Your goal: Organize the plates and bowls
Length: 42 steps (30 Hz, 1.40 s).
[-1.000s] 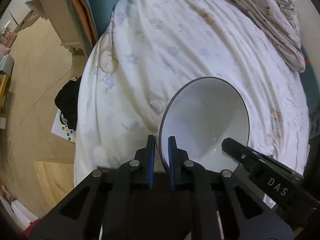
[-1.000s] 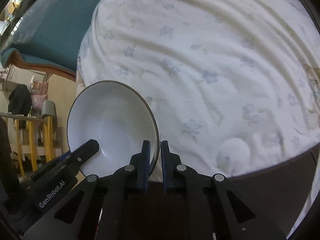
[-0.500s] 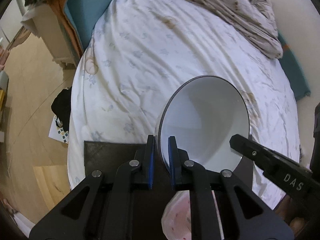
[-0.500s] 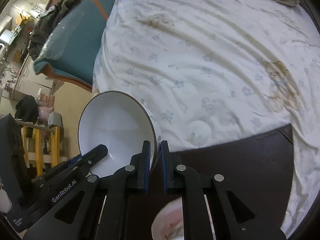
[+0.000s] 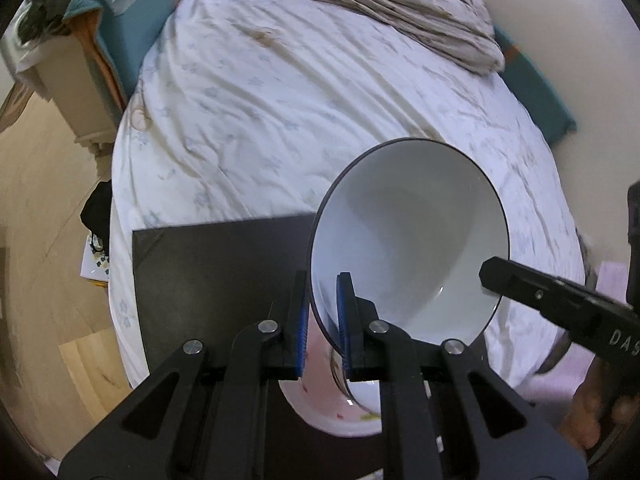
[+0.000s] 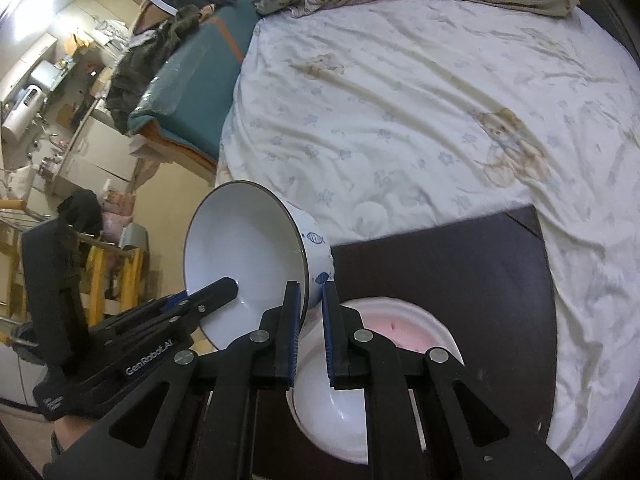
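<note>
The white bowl is held tilted in the air by both grippers. Its near rim is pinched by the left gripper, and the opposite rim is pinched by the right gripper, whose fingers are angled steeply downward. The bowl's inside is seen to be empty. Just below it, a pink-tinted bowl rests on the dark table; nothing clear is seen inside. Beyond the table, a bed with a flowered sheet is spread.
</note>
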{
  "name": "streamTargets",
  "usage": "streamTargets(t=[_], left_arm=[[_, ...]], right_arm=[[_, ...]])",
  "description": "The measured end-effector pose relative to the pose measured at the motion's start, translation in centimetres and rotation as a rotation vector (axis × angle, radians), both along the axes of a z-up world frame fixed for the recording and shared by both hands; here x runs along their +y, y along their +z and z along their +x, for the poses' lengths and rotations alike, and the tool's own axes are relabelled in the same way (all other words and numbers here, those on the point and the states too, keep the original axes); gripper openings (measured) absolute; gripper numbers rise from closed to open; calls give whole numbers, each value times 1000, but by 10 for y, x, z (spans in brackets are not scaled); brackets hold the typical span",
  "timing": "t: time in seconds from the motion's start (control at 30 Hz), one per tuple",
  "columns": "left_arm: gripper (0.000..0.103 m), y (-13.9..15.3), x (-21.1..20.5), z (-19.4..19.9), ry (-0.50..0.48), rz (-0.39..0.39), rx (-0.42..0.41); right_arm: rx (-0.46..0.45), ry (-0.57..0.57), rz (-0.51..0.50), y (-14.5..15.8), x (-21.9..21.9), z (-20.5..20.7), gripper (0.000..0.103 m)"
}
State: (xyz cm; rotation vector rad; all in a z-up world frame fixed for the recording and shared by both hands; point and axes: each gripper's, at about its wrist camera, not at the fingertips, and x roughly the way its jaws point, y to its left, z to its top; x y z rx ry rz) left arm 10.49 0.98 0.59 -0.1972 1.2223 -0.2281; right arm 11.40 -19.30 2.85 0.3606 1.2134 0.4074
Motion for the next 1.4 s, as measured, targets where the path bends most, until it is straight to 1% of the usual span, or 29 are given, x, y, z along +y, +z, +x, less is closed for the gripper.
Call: streamTargets(t=[0.13, 0.27, 0.33, 0.43, 0.57, 0.63, 0.7, 0.73, 0.9, 0.97, 1.1, 1.2, 1.3, 1.4], left_arm=[[11, -5, -11, -21, -28, -8, 33], [11, -14, -19, -41, -56, 17, 67], [11, -17, -22, -48, -58, 33, 81], [12, -20, -21, -56, -30, 33, 112], [12, -23, -23, -60, -26, 72, 94], [12, -25, -24, -58, -27, 75, 88], [12, -29, -24, -54, -26, 85, 88], [12, -31, -25, -53, -23, 88, 90], [12, -35, -33, -52, -46, 129, 77], [12, -37, -34, -51, -51, 128, 79], [12, -39, -36, -46, -50, 90, 99], [12, -42, -44, -45, -75, 88, 101], [12, -44, -52, -46, -97, 124, 93], [12, -45, -58, -47, -111, 187, 68]], right_arm=[[7, -1, 20, 0, -15, -25, 12], [7, 8, 39, -4, -27, -48, 12], [9, 13, 50, -9, -31, -59, 12], [3, 8, 78, -16, -34, -71, 12], [6, -34, 144, -29, -40, -83, 12], [7, -31, 166, -30, -41, -85, 12], [-4, -15, 166, -31, -41, -82, 11], [4, -16, 168, -34, -43, -81, 11], [82, -40, 194, -61, -49, -76, 11], [109, -44, 197, -68, -52, -76, 11], [95, -58, 193, -67, -55, -77, 11], [64, -70, 192, -58, -60, -77, 11], [65, -80, 181, -56, -67, -79, 11], [102, -88, 166, -66, -69, -77, 11]])
